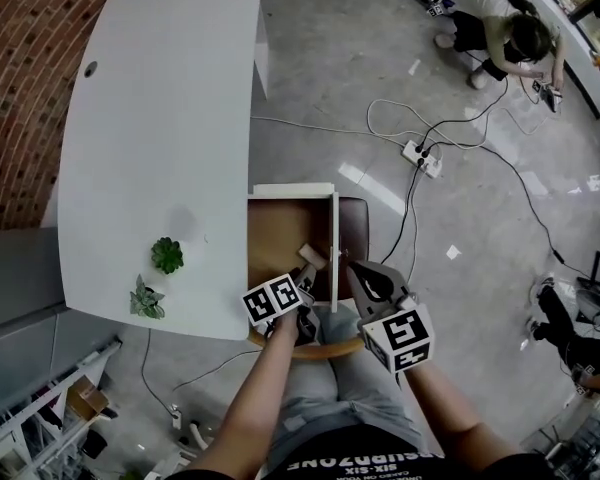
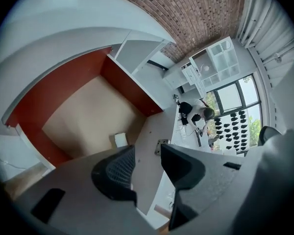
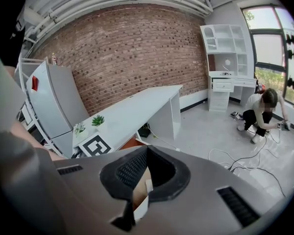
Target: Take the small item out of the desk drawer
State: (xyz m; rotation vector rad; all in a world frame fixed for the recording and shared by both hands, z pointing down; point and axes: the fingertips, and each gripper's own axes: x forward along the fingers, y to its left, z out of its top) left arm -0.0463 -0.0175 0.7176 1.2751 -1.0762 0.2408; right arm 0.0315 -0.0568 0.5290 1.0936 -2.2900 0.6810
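Note:
The white desk has its drawer pulled out, tan bottom showing. In the left gripper view a small white item lies on the drawer's floor near the front corner. My left gripper hovers over the drawer's front part, above the item; its jaws stand open and hold nothing. My right gripper sits at the drawer's right wall. In its own view the right gripper is shut, with a tan and white strip of that wall between its pads.
Two small potted plants stand on the desk's near corner. A brown chair seat lies under the drawer. A power strip with cables is on the floor, and a person crouches far right.

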